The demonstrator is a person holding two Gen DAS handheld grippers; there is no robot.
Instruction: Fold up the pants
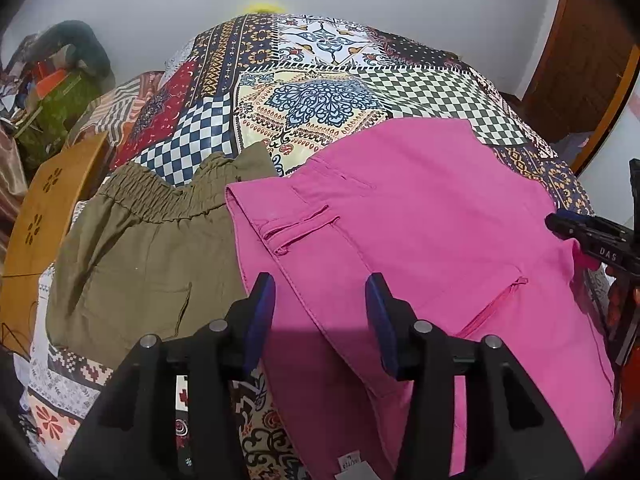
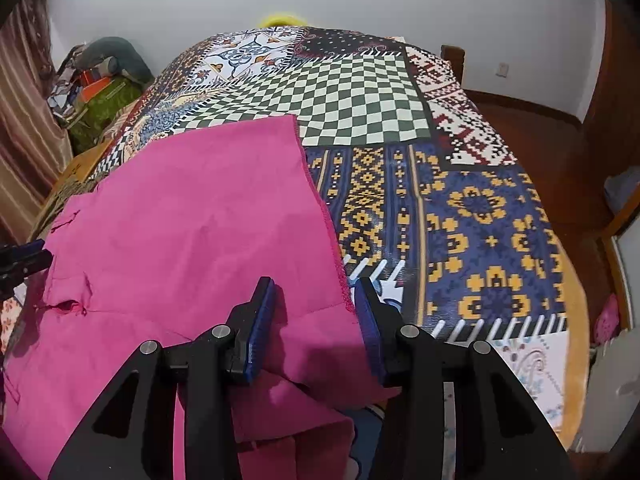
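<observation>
My left gripper (image 1: 320, 320) points forward and slightly down, its jaws wide apart, holding nothing. My right gripper (image 2: 316, 320) has the same pose, jaws also spread wide and holding nothing. In the left wrist view, the right gripper shows at the right edge.

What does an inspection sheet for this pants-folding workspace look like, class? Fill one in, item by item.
Surface: patchwork bedspread, patterned, covering the bed.
Job's things: pink pants spread on it, waistband at left; cut edge at right.
Clutter: olive pants beside the pink pair; wooden board at the bed's left side.
Grippers: left tongs open above the pink pants; right tongs open over the cut edge.
Cables: nothing seen.
Surroundings: white wall, piled belongings, wooden floor.
</observation>
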